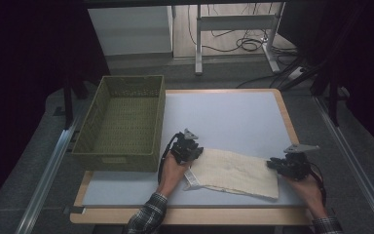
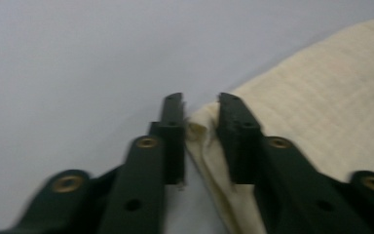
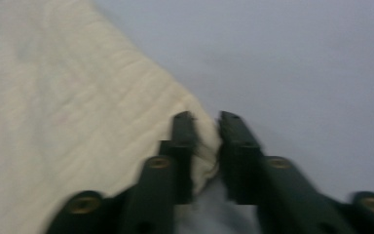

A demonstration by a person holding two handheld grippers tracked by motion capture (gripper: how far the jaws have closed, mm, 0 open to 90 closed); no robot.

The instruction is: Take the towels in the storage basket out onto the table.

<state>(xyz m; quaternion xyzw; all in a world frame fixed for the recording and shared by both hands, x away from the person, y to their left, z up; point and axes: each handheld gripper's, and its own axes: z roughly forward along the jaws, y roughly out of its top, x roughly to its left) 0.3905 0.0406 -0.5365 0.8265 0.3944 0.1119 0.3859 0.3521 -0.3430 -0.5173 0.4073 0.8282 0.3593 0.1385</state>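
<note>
On the tabletop (image 1: 233, 114) | cloth (image 1: 233, 171) is stretched lengthwise between both tongs | left tongs (image 1: 193, 155) clamped on its left corner | right tongs (image 1: 272, 165) clamped on its right corner | basket (image 1: 121, 122) lies left

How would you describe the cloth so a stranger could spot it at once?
Start at the pale table and pass the empty green basket at its left. The cloth lies flat near the front edge, with the left claw and right claw pinching its two far corners. It is the only cream, soft thing there.
</note>
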